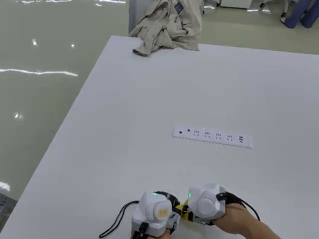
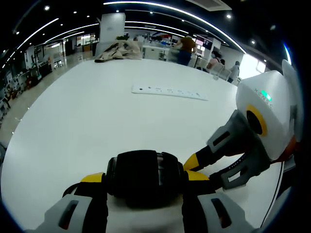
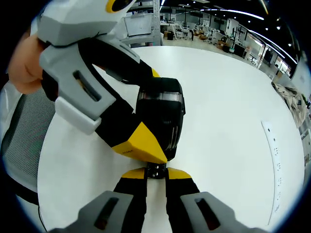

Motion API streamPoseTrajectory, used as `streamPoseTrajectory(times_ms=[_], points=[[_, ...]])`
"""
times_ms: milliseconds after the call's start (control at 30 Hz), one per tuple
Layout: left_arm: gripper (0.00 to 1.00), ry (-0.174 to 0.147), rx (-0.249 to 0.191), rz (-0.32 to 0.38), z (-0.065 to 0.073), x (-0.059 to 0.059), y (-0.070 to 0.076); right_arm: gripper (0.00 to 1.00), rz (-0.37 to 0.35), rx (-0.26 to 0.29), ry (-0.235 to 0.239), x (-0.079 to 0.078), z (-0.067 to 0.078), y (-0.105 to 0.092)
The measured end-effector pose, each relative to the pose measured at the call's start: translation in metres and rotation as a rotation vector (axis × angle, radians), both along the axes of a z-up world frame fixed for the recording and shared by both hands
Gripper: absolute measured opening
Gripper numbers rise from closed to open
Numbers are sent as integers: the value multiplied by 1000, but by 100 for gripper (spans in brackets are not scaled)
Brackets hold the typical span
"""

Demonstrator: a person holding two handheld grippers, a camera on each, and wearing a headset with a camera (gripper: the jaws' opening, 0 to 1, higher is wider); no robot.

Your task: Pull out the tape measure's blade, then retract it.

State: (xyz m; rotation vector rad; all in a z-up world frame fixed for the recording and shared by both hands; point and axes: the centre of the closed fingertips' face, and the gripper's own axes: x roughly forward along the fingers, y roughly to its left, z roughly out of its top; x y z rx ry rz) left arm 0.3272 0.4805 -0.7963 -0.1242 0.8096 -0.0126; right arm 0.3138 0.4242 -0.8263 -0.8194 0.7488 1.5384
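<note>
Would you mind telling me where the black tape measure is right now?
In the left gripper view, the black round tape measure sits clamped in the left claw at the white table's near edge; the right claw pinches its front.

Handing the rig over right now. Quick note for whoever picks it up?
Left tongs: shut on the tape measure case, at the near edge of the table.
Right tongs: shut at the case's mouth, seemingly on the blade tip.
Done: both grips set; no blade length shows yet.
Left to do: pull the blade out, then retract it.
Power strip lies farther up the table, apart.
</note>
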Motion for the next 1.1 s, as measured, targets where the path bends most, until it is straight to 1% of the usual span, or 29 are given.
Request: streamPoseTrajectory(times_ms=[400,733,933,1100], points=[[59,2,-3,0,0,0,0,13,-9,10,-7,0,0,5],[59,2,-4,1,0,0,0,14,18,11,-38,-1,0,6],[59,5,-3,3,1,0,0,14,43,-13,-61,-1,-1,6],[60,4,6,2,0,0,0,14,33,4,-53,0,-2,5]])
